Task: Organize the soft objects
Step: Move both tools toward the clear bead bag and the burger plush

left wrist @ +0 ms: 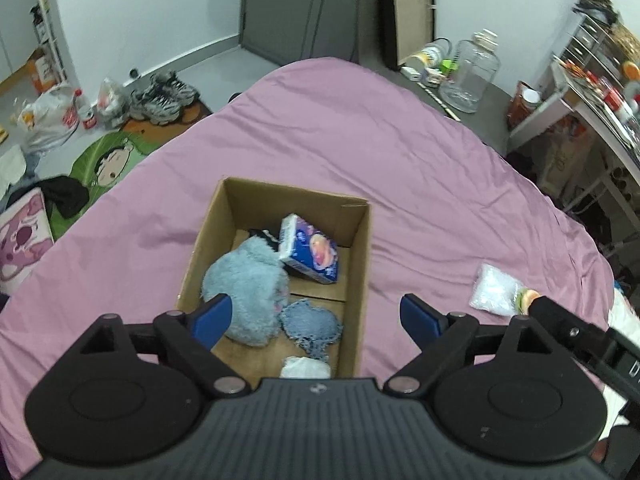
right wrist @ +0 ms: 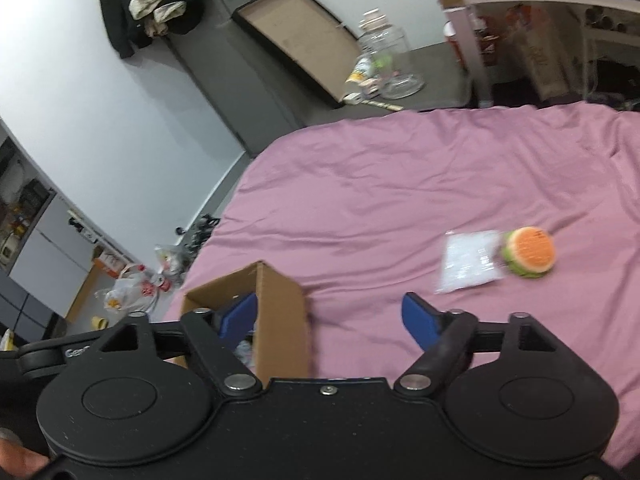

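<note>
Left gripper point(left wrist: 316, 316) hangs released over the cardboard box point(left wrist: 362, 264) on the pink bed point(left wrist: 360, 140), its blue pads spread wide with nothing pressed between them. Inside the box, from this view, lie a fluffy blue plush point(left wrist: 248, 284) at the near left, a tissue pack point(left wrist: 310, 250) leaning toward the far side, a denim-blue crocheted mat point(left wrist: 312, 322) and a white bag point(left wrist: 306, 367) at the near edge. Out to the right on the bed rest a clear plastic packet point(left wrist: 494, 288) and, touching it, a small burger toy point(left wrist: 527, 299), both well apart from this gripper.

Right gripper point(right wrist: 330, 322) is likewise open and empty, hovering just right of the box, whose near corner sits between its pads. The packet point(right wrist: 468, 260) and burger toy point(right wrist: 530, 252) lie farther off to the right, side by side and touching. Both look light and yielding; the toy is probably squashy, so a pinch across its round middle should hold, while the packet looks slippery and limp and is best taken at an edge or bunched
</note>
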Action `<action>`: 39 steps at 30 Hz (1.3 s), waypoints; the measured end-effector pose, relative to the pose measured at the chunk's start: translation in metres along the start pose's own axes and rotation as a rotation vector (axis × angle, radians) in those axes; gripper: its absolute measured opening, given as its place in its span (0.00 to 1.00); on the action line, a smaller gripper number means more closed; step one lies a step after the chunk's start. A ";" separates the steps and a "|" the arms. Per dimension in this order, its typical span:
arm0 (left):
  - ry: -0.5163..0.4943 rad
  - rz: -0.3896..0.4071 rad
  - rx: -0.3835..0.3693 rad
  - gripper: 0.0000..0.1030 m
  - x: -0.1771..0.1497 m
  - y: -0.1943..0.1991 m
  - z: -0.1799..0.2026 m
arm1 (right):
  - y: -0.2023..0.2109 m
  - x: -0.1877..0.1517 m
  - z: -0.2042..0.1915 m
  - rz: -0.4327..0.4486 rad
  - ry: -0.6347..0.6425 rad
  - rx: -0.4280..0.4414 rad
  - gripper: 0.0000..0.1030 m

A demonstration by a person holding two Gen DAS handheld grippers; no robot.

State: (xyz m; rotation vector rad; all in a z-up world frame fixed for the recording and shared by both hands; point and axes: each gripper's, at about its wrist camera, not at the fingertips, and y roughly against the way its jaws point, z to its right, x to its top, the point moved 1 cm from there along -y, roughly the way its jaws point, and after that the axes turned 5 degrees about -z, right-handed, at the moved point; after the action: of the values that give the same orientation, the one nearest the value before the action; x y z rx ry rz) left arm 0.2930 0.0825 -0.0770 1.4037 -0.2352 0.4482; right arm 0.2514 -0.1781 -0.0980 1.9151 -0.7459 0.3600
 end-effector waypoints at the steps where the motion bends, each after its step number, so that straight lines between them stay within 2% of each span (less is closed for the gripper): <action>1: -0.008 0.002 -0.002 0.87 -0.001 0.001 0.004 | 0.004 0.001 0.004 0.005 -0.004 0.000 0.78; 9: -0.051 0.030 -0.012 0.87 -0.004 0.010 0.038 | 0.031 0.015 0.040 0.058 -0.017 -0.028 0.92; 13: -0.091 0.051 -0.025 0.87 -0.007 0.008 0.061 | 0.037 0.022 0.065 0.078 -0.039 -0.049 0.94; 19: -0.139 -0.001 -0.005 0.88 -0.013 -0.014 0.097 | 0.042 0.028 0.091 0.089 -0.064 -0.059 0.95; 21: -0.149 -0.012 -0.002 0.91 -0.015 -0.020 0.108 | 0.045 0.032 0.097 0.094 -0.051 -0.049 1.00; 24: -0.169 -0.018 0.001 0.93 -0.018 -0.025 0.123 | 0.043 0.036 0.114 0.112 -0.076 -0.053 1.00; 30: -0.197 -0.047 0.023 0.94 -0.015 -0.042 0.150 | 0.023 0.037 0.147 0.074 -0.149 -0.073 1.00; 36: -0.206 -0.074 0.000 0.95 -0.015 -0.065 0.174 | 0.006 0.039 0.165 0.045 -0.176 -0.053 1.00; 39: -0.208 -0.104 -0.004 1.00 -0.013 -0.079 0.184 | -0.008 0.038 0.175 0.011 -0.200 -0.059 1.00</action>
State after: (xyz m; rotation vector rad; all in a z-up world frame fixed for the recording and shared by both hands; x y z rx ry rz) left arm 0.3346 -0.1080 -0.1240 1.4517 -0.3300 0.2156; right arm 0.2730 -0.3447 -0.1614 1.9100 -0.8888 0.1529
